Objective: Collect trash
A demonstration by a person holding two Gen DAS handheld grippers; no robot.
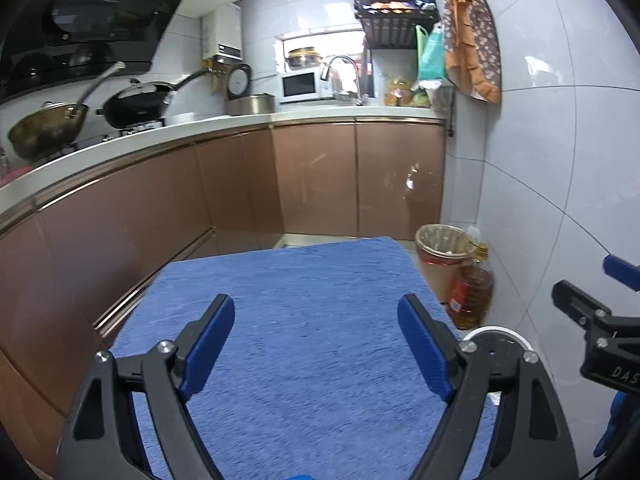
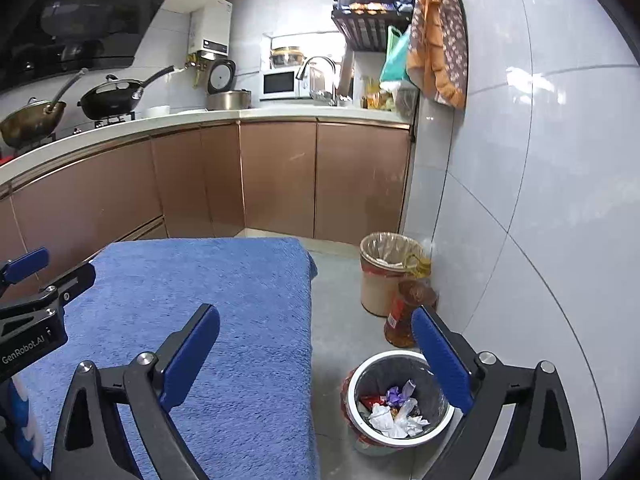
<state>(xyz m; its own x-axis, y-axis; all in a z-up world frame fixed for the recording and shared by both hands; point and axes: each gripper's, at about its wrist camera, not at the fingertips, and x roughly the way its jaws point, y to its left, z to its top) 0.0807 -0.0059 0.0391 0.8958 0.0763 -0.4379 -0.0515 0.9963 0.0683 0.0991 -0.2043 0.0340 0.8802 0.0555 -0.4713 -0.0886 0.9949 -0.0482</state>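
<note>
Right wrist view showed trash point(image 2: 394, 410) binned point(image 2: 362, 376), bench point(image 2: 200, 280) bare, both jaws open and empty; collecting looked finished, nothing left to grasp.

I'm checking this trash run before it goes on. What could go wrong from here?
1. The oil bottle stands right beside the small bin; a reach by the right gripper toward that bin might knock it over.
2. A second, lined bin sits behind it, so trash could go to the wrong one.
3. Both grippers hang open and empty close together; the left gripper could bump the right.
</note>
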